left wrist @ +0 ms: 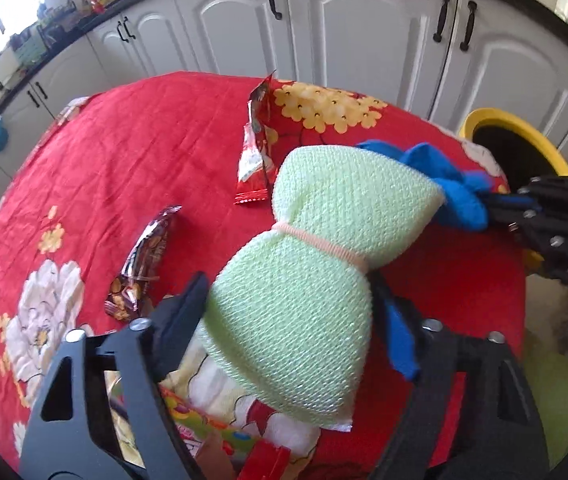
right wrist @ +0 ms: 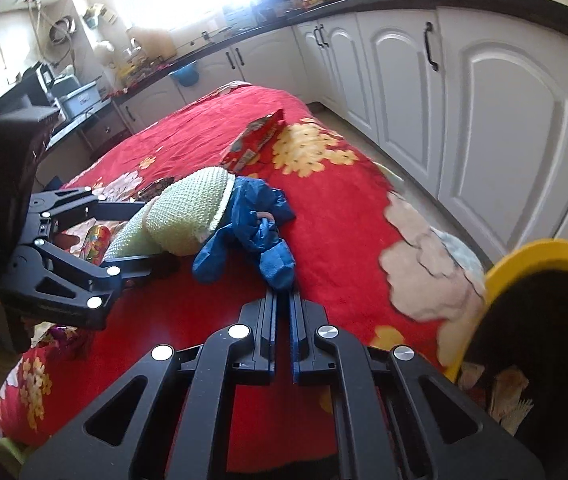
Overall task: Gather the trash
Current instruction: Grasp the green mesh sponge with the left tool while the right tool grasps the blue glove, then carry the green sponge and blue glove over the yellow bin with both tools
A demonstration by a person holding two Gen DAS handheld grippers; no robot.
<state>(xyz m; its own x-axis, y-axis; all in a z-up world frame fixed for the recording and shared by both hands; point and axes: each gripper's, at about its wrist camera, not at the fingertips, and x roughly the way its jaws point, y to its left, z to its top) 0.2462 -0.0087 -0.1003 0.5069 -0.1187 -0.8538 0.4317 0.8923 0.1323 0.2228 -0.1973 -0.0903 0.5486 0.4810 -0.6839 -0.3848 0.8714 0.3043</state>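
A pale green knitted bundle (left wrist: 304, 280) tied with a pink band has blue cloth (left wrist: 456, 192) coming out of its end. My left gripper (left wrist: 288, 304) is shut on the green bundle and holds it over the red table. My right gripper (right wrist: 282, 292) is shut on the blue cloth (right wrist: 268, 236) at the bundle's far end. The bundle (right wrist: 188, 208) and the left gripper (right wrist: 160, 236) show in the right wrist view. A yellow-rimmed bin (left wrist: 520, 148) stands just past the table's right edge; it also shows in the right wrist view (right wrist: 532, 256).
A red snack wrapper (left wrist: 254, 160) and a dark wrapper (left wrist: 144, 264) lie on the red floral tablecloth (left wrist: 124, 152). Colourful packets (left wrist: 200, 420) lie under the left gripper. White cabinets (left wrist: 364, 32) stand behind the table.
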